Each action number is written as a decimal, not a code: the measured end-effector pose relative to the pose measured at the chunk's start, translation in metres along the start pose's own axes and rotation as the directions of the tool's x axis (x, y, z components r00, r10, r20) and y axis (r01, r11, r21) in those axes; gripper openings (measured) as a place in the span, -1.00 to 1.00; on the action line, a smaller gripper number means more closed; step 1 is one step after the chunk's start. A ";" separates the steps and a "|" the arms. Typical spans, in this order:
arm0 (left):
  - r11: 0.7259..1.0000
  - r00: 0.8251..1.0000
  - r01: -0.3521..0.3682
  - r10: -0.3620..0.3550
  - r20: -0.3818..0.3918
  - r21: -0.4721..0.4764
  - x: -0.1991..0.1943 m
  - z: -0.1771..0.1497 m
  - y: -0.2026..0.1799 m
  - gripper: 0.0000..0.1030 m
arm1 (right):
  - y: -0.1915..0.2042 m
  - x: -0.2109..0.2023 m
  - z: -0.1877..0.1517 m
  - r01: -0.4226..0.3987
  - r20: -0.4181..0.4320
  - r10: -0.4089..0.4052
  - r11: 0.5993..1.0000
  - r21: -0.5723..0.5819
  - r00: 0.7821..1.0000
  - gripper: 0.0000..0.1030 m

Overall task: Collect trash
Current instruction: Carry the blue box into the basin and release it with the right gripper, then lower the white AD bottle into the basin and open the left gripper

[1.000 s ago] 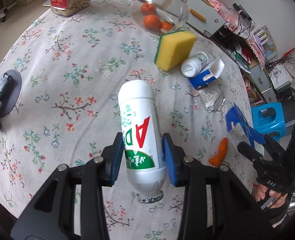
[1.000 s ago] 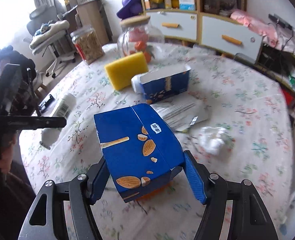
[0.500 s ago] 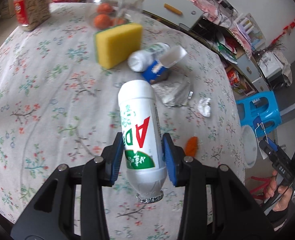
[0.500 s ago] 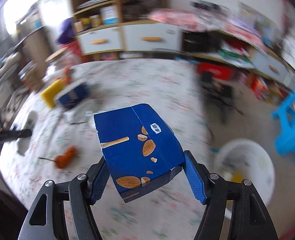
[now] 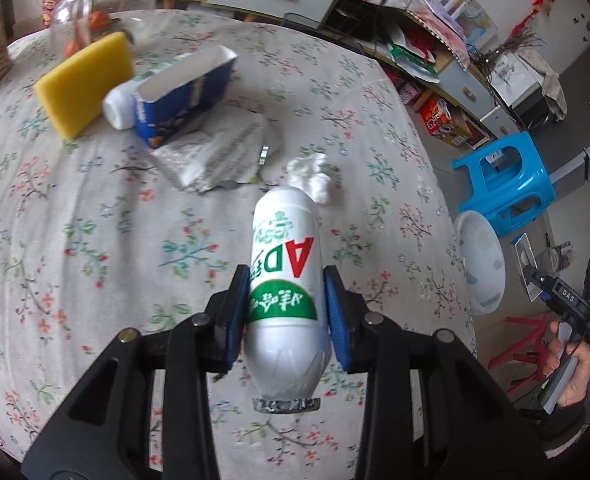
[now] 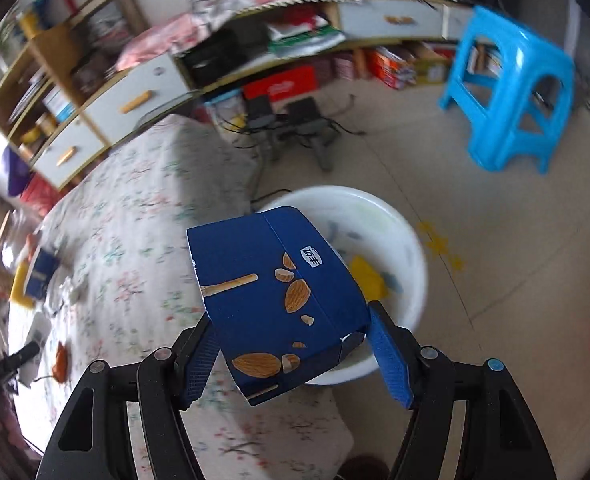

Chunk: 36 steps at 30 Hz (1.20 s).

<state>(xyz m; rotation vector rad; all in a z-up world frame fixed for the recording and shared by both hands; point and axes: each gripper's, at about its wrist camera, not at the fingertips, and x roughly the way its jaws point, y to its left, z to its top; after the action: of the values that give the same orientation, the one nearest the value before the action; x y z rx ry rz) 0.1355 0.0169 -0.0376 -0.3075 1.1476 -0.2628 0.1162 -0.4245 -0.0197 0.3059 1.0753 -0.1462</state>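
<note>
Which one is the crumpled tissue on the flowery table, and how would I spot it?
Start at the round table with the flowery cloth and find the torn-open blue box lying near the yellow sponge. Go past the silvery wrapper beside that box, toward the table's edge. The crumpled tissue lies just beyond: the only small, soft, plain white wad there, without print or shine.

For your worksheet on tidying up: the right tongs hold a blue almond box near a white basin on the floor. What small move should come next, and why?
Probably carry the blue almond box a little further over the white basin and open the right tongs. The box partly overlaps the rim, and scraps already lie inside, so it looks like the trash container.
</note>
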 end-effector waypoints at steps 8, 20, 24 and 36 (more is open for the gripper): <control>0.999 1.000 0.019 -0.019 0.011 0.035 0.009 0.003 -0.025 -0.26 | -0.016 0.019 0.001 -0.002 -0.050 0.003 1.000 0.011 0.999 0.39; 0.989 0.999 0.038 -0.041 0.020 0.145 0.024 0.004 -0.081 -0.26 | -0.018 0.018 0.005 -0.024 -0.056 0.024 1.000 0.000 0.998 0.62; 0.980 0.999 0.052 -0.050 -0.015 0.191 0.044 0.004 -0.109 -0.26 | -0.030 0.010 0.004 -0.019 -0.033 0.021 0.999 0.043 0.999 0.66; 0.938 0.981 0.181 -0.153 -0.116 0.296 0.113 0.000 -0.231 -0.26 | -0.079 -0.016 -0.002 0.034 0.023 -0.038 0.991 0.127 0.999 0.66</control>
<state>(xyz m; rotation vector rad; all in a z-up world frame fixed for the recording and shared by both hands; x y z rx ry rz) 0.1681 -0.2381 -0.0477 -0.1187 1.1528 -0.6039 0.0864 -0.4991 -0.0206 0.3979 1.0491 -0.2505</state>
